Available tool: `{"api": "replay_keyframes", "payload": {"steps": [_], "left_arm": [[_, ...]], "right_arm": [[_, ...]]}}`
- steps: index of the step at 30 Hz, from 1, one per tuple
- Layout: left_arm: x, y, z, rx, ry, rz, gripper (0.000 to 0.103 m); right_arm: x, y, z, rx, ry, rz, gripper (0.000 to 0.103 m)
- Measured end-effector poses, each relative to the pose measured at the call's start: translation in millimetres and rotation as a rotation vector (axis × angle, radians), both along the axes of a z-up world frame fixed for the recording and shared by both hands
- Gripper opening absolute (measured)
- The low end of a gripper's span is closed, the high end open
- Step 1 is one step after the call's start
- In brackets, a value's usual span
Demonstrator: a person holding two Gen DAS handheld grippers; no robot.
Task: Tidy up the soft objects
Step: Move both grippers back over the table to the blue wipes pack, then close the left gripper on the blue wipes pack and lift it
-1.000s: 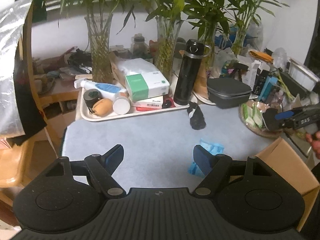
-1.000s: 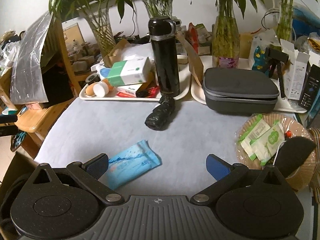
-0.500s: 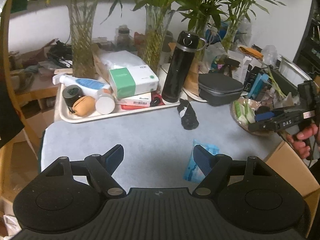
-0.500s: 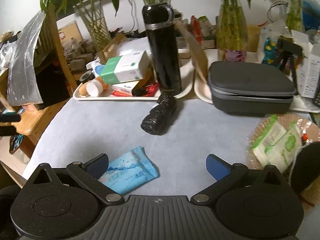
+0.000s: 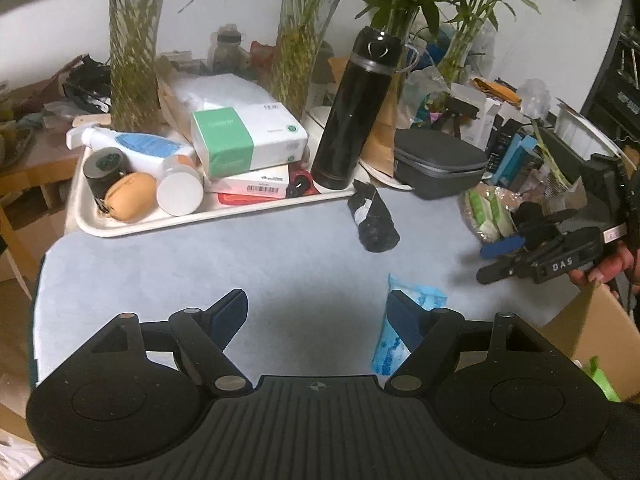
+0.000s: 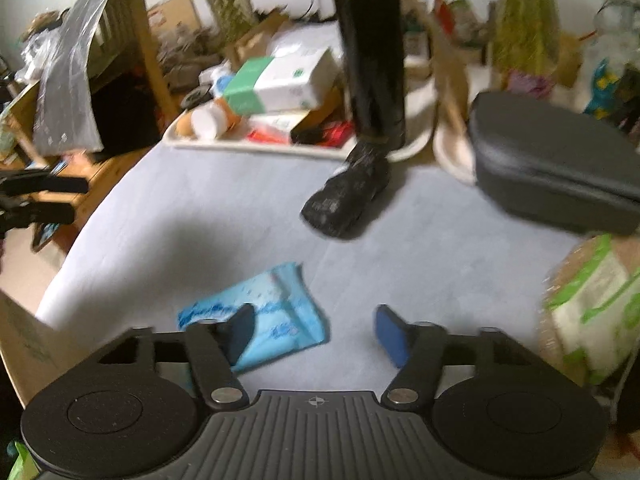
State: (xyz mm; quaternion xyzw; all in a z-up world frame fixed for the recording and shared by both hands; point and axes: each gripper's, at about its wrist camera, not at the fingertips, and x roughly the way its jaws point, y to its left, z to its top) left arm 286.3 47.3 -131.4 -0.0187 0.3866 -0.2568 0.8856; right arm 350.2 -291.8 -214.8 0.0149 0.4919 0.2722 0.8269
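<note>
The flat light-blue soft packet (image 6: 260,312) lies on the pale grey table cover (image 6: 224,216), partly under the left finger of the wide-open right gripper (image 6: 314,330). In the left wrist view it sits just beside the right finger of the open, empty left gripper (image 5: 318,314). The crumpled black soft bundle (image 6: 346,200) lies farther back, seemingly touching the tall black flask (image 6: 374,64), though that view is blurred.

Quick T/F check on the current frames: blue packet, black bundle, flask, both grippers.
1. The blue packet lies flat on the table. True.
2. The right gripper is shut on the packet. False: jaws apart, nothing between them.
3. The black bundle sits in the tray. False: it lies on the table, beside the tray.
4. The black flask stands upright. True.
5. The left gripper is open and holds nothing. True.
</note>
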Motion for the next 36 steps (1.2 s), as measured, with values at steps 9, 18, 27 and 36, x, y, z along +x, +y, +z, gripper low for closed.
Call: {"api": "replay_keyframes", "payload": {"steps": [9, 18, 27, 36], "left_arm": [[15.9, -7.9, -21.0, -0.030, 0.021, -0.008, 0.077], [36.5, -8.6, -42.4, -0.092, 0.071, 0.000, 0.076], [44.9, -8.9, -54.0, -0.065, 0.165, 0.022, 0.076], [52.9, -20.5, -50.2, 0.011, 0.287, -0.007, 0.077]], "right_arm": [[19.2, 14.7, -41.9, 0.102, 0.278, 0.124, 0.054], [34.7, 54.3, -52.2, 0.146, 0.265, 0.278, 0.053], [34.8, 92.7, -41.0, 0.161, 0.152, 0.439, 0.055], [34.8, 51.1, -4.2, 0.021, -0.002, 0.259, 0.097]]}}
